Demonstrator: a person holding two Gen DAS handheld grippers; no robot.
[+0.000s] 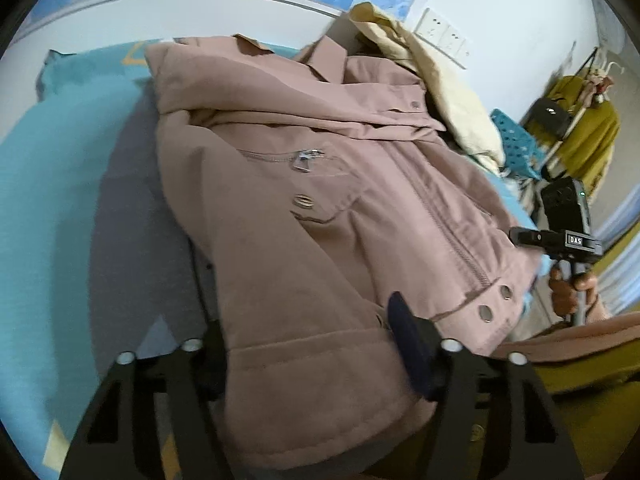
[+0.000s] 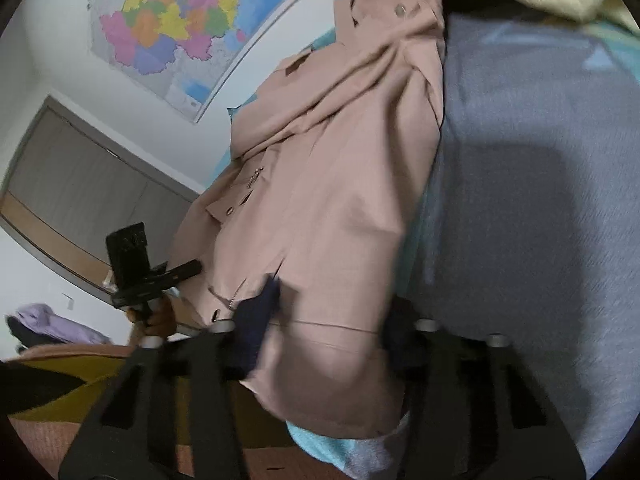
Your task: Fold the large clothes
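A dusty-pink jacket (image 1: 320, 200) with zips and snap buttons lies on a bed, sleeves laid over its front. My left gripper (image 1: 316, 352) straddles the jacket's hem, one finger (image 1: 412, 344) on top of the cloth, the other (image 1: 212, 356) at the jacket's left edge; the jaws stand wide apart with cloth between. In the right wrist view the same jacket (image 2: 332, 200) runs away from me. My right gripper (image 2: 324, 328) straddles its hem too, one finger (image 2: 256, 320) on the cloth. The other gripper shows at the side in each view.
The bed has a teal sheet (image 1: 60, 200) and a grey blanket (image 2: 540, 200). A cream garment (image 1: 440, 76) lies beyond the jacket. A blue basket (image 1: 516, 144) and clothes rack (image 1: 580, 128) stand at right. A map (image 2: 180, 32) hangs on the wall.
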